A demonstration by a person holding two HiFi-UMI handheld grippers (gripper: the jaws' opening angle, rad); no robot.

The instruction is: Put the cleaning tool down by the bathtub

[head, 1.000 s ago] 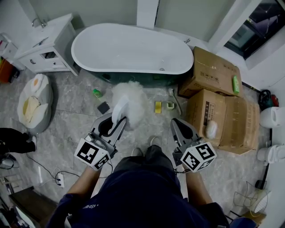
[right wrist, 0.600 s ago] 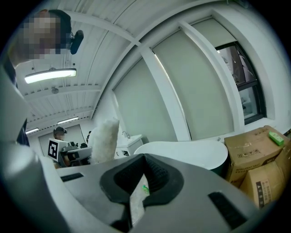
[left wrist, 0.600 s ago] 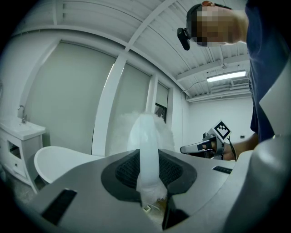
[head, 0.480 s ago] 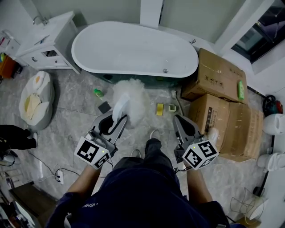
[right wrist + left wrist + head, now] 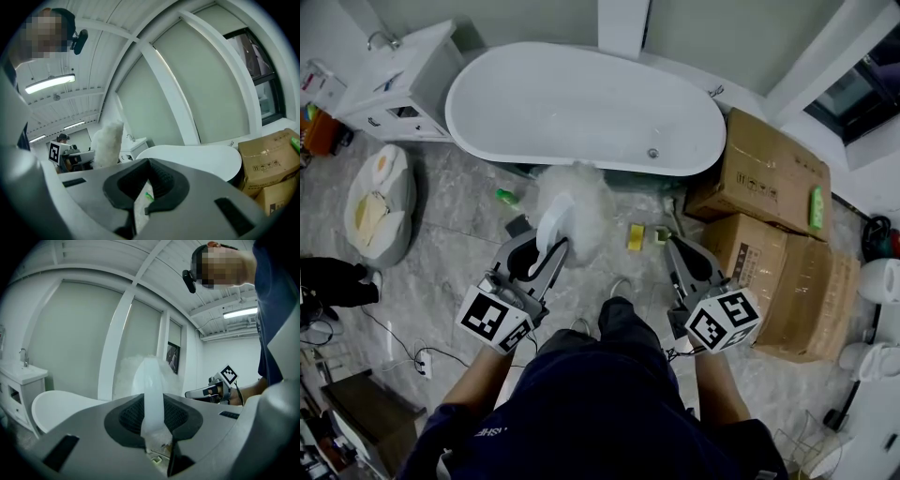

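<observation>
The cleaning tool is a fluffy white duster head (image 5: 581, 202) on a white plastic handle (image 5: 555, 227). My left gripper (image 5: 551, 247) is shut on that handle and holds the tool upright above the marble floor, in front of the white bathtub (image 5: 572, 103). In the left gripper view the handle (image 5: 153, 394) stands between the dark pads, with the fluff (image 5: 125, 376) behind it. My right gripper (image 5: 681, 246) hangs to the right with nothing in it; its jaws meet at the tips in the right gripper view (image 5: 149, 165). There the duster (image 5: 107, 143) shows at the left.
Two cardboard boxes (image 5: 769, 178) (image 5: 787, 281) stand right of the tub, a white vanity cabinet (image 5: 403, 80) to its left. On the floor lie a green bottle (image 5: 505, 197), a dark square (image 5: 517, 226), a yellow item (image 5: 635, 236) and a cushion (image 5: 375, 202).
The view has shifted so the bathtub sits a little nearer and lower in frame. Both grippers keep their pose, and the left one still grips the duster handle.
</observation>
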